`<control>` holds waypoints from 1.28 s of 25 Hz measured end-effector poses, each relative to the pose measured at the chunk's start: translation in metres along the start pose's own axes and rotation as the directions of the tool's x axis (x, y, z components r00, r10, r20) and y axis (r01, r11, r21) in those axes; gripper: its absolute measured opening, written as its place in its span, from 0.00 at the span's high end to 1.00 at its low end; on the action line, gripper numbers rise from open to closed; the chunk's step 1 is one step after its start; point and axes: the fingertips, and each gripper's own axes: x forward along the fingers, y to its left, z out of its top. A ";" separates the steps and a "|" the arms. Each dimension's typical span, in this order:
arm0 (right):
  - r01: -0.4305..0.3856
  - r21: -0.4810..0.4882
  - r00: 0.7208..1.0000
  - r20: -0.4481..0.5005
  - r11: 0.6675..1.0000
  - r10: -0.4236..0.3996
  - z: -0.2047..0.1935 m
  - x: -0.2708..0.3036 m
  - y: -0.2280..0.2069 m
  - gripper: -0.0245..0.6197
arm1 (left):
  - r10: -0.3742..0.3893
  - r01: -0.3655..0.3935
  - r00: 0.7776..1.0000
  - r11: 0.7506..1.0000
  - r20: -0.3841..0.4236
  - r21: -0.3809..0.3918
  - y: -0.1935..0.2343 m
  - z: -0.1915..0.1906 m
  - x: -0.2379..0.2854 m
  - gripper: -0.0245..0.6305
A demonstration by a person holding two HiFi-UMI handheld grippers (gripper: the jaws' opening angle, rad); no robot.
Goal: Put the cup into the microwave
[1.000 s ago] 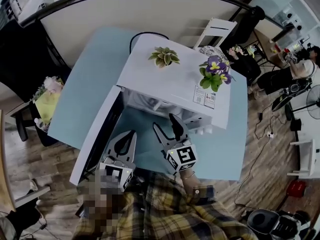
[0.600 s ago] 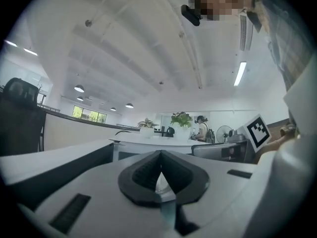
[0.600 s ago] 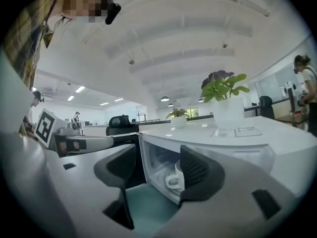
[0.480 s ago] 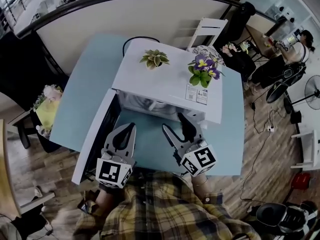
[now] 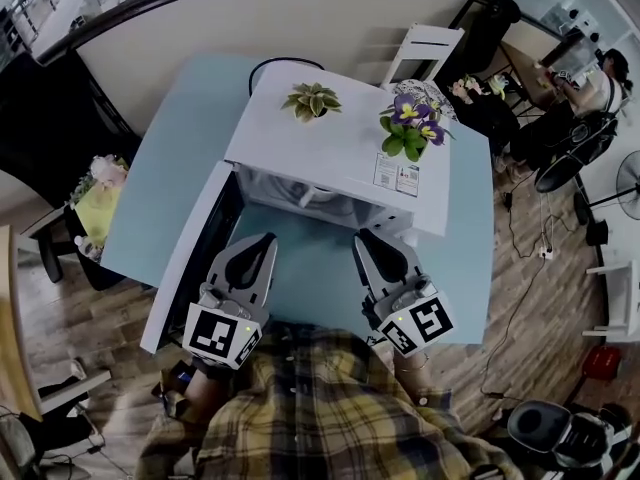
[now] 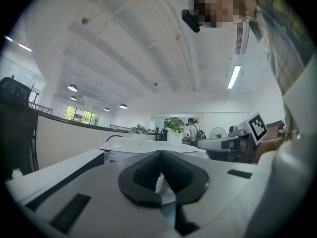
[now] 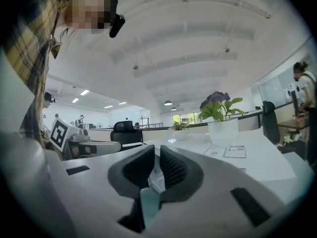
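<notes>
Two grippers are hovering side by side in front of the open microwave (image 5: 330,158), both pointing level toward its cavity. The left gripper (image 5: 262,240) is holding its jaws pressed together, with nothing between them. The right gripper (image 5: 372,238) has just been closing its jaws; they are now standing almost together, leaving only a thin slit, and nothing is lying between them.

The cup (image 5: 322,196) is showing as a pale rounded form inside the cavity, straight ahead of both grippers and beyond their tips; shadow under the roof is blurring its outline, so this reading is a judgement. On that reading the placing step is looking complete, and the empty, closed jaws are fitting a release already made.

The door (image 5: 190,258) is hanging wide, swung out along the outer side of the left gripper, because the cavity is needing free access. The left gripper is sitting nearest to it and is probably the natural tool for pushing it shut; closed jaws are offering a blunt face that is unlikely to snag the door edge.

A green plant (image 5: 312,98) and a purple-flowered plant (image 5: 410,128) are resting on the microwave's roof, above and beyond the grippers, so any push is calling for a gentle, steady motion to avoid shaking them.
</notes>
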 end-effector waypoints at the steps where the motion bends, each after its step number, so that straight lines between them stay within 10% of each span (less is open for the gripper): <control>1: -0.005 0.006 1.000 -0.001 1.000 0.005 -0.001 -0.001 0.000 0.90 | -0.004 0.004 1.000 1.000 -0.004 0.000 -0.001 -0.001 0.000 0.97; 32: 0.082 0.057 0.996 -0.023 0.995 -0.081 -0.016 -0.008 -0.018 0.96 | -0.017 0.017 0.999 1.000 -0.044 0.002 0.001 -0.013 -0.006 0.97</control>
